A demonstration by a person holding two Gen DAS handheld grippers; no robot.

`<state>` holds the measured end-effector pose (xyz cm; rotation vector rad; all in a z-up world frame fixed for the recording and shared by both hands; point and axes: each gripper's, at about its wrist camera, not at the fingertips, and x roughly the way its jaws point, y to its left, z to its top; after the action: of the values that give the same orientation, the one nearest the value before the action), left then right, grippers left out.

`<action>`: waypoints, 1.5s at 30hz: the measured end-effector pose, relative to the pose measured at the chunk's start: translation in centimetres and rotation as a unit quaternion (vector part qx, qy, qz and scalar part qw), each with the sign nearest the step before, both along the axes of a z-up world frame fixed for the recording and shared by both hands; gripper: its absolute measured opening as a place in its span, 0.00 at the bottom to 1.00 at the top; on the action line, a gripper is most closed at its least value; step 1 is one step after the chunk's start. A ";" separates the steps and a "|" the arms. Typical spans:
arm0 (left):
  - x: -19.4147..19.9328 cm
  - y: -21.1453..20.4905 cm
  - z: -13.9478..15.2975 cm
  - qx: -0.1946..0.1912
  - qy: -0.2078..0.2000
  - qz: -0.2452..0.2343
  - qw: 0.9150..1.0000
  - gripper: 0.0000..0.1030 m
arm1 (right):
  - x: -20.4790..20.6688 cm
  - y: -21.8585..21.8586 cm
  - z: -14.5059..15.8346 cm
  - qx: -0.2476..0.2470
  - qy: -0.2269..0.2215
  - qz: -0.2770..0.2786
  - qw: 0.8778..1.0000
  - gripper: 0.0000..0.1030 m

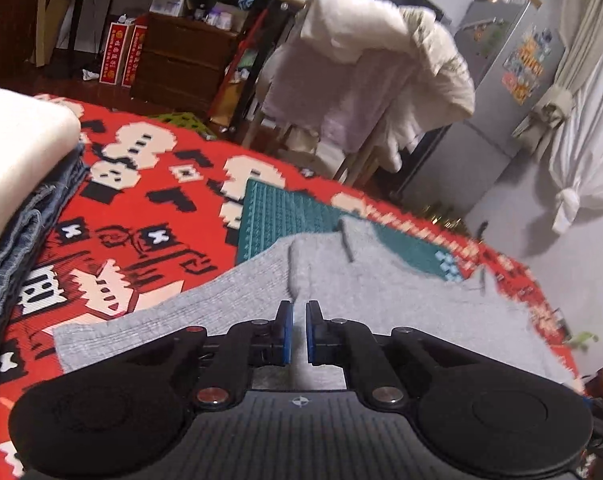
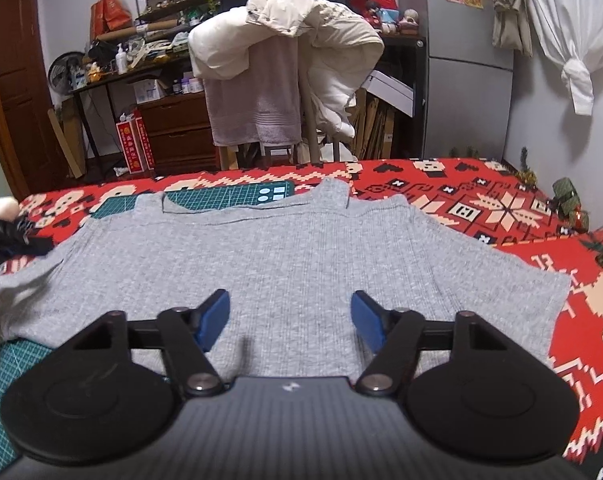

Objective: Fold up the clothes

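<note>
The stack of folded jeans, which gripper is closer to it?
Left. The left gripper hangs over the grey top, with the stack of folded jeans just to its left. The right gripper is open over the top's middle; no jeans show there.

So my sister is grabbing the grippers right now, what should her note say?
Left gripper: jaws nearly shut, apparently pinching the grey top at its edge.
Right gripper: jaws wide open, empty, above the top's middle.
The top lies spread flat on the red blanket, partly over a green mat.
Done: jeans and a white piece sit stacked at the left.
Left: fold the grey top.
</note>
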<state>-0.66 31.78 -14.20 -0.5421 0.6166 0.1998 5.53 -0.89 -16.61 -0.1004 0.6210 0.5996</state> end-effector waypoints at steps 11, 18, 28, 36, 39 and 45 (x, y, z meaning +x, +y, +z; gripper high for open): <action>-0.7 -1.7 -1.5 -0.008 0.039 -0.043 0.998 0.00 | -2.1 1.4 -0.8 -0.020 0.024 0.032 0.999 0.38; -4.7 -0.8 -1.3 -0.035 0.037 -0.035 0.998 0.00 | -3.0 0.5 -0.7 -0.014 0.031 0.035 0.999 0.38; -5.4 -2.5 -1.3 -0.046 0.036 -0.056 0.997 0.00 | -4.0 0.9 -0.7 -0.007 0.041 0.043 0.998 0.38; -7.2 -1.7 -2.1 -0.038 0.046 -0.033 0.998 0.00 | -4.7 1.6 -0.6 -0.020 0.029 0.055 0.998 0.35; -7.6 -1.8 -1.4 -0.054 0.029 -0.032 0.998 0.00 | -5.1 2.4 -0.4 -0.026 0.020 0.064 0.997 0.29; -6.5 -3.7 -0.3 -0.069 0.005 -0.057 0.996 0.00 | -5.7 5.5 -0.4 -0.030 0.020 0.081 0.996 0.21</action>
<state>-7.16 28.11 -14.53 -0.6369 0.6715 0.0534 -0.22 4.65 -16.97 -0.1980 0.6737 0.7415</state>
